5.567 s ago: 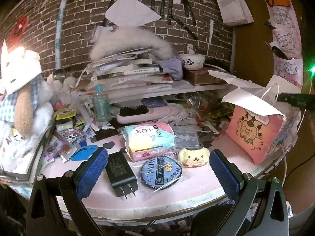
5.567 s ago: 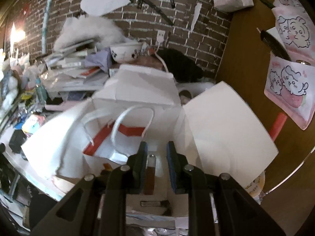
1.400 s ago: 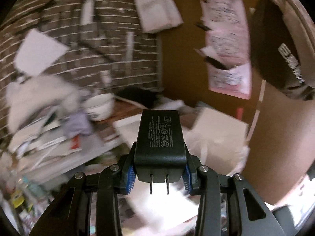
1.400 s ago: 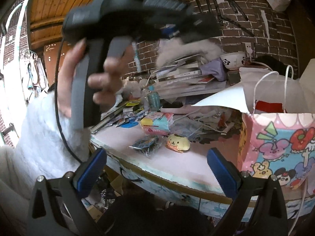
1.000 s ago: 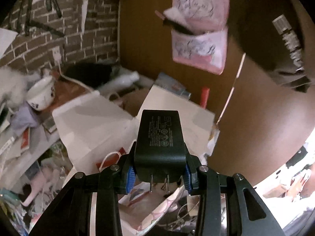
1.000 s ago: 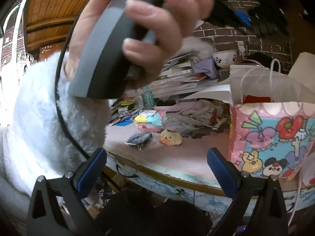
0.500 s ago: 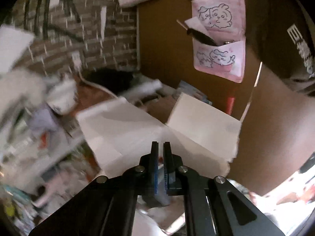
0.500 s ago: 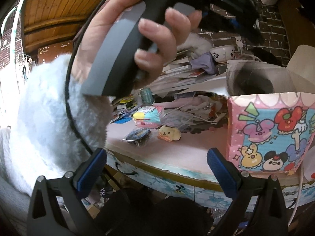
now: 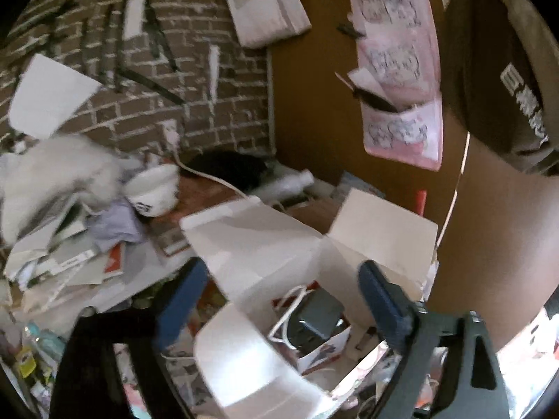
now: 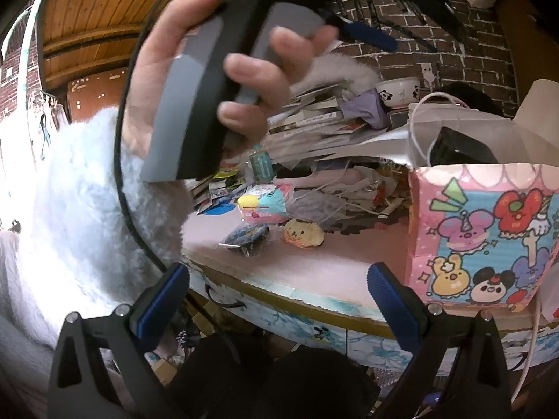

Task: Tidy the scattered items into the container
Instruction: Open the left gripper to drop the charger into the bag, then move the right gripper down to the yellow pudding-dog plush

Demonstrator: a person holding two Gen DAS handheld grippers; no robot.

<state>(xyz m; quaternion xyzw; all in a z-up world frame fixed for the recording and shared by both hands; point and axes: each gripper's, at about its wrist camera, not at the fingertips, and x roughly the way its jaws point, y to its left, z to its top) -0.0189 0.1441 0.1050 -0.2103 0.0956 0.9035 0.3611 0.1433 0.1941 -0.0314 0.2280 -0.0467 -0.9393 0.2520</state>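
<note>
The left gripper [image 9: 279, 300] hangs over the mouth of the bag [image 9: 251, 244], its jaws opening, nothing between the pads. Just below them the charger [image 9: 318, 317] lies inside the bag, tilted among the white cord handles. The right wrist view shows it too, a dark block [image 10: 457, 148] poking above the rim, behind the pink cartoon front of the bag [image 10: 482, 230].

The right gripper [image 10: 279, 296] is spread wide and empty, low in front of the table [image 10: 307, 265].

The charger looks like a stiff, dense plastic brick, smooth-sided and likely a bit slick. The flat side faces would be the place to pinch it, clear of the prongs. Its long axis seems to slant up and away from the left gripper. Where the prongs point I cannot tell.

Still on the table, well apart from the bag: a yellow plush [image 10: 302, 234], a round packet [image 10: 246, 237] and a tissue pack [image 10: 265, 204], all soft and probably light.
</note>
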